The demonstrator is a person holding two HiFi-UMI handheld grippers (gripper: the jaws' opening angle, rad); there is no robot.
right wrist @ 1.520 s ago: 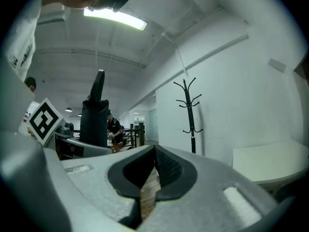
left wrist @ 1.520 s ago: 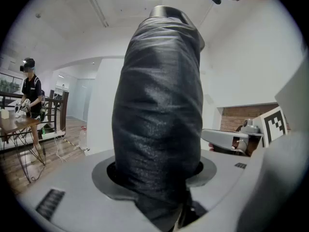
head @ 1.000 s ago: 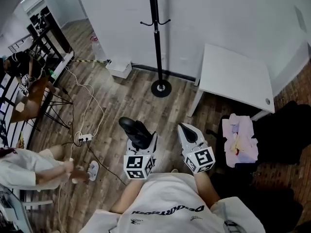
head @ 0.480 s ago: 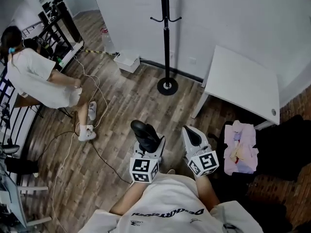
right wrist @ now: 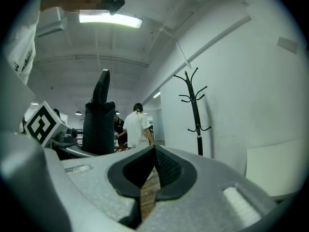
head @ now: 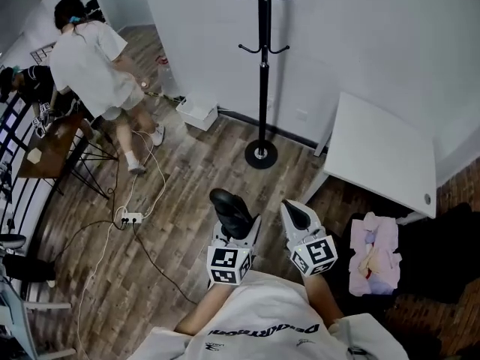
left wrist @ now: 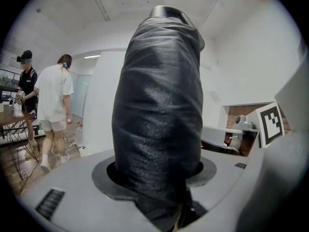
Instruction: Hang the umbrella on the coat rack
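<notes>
Folded black umbrella (left wrist: 159, 120) upright; coat rack (head: 263, 66) beyond

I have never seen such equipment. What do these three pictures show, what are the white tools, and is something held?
There is no robot: a person holds a gripper with two jaws in each hand. The head view comes from a camera on the person's head, looking down at the wooden floor. The two gripper views come from cameras riding on the grippers. The left gripper has its jaws closed on a folded black umbrella. The right gripper has its jaws together, empty. Ahead stands a black coat rack by the wall, with a white table to its right. Another person stands far left.
</notes>
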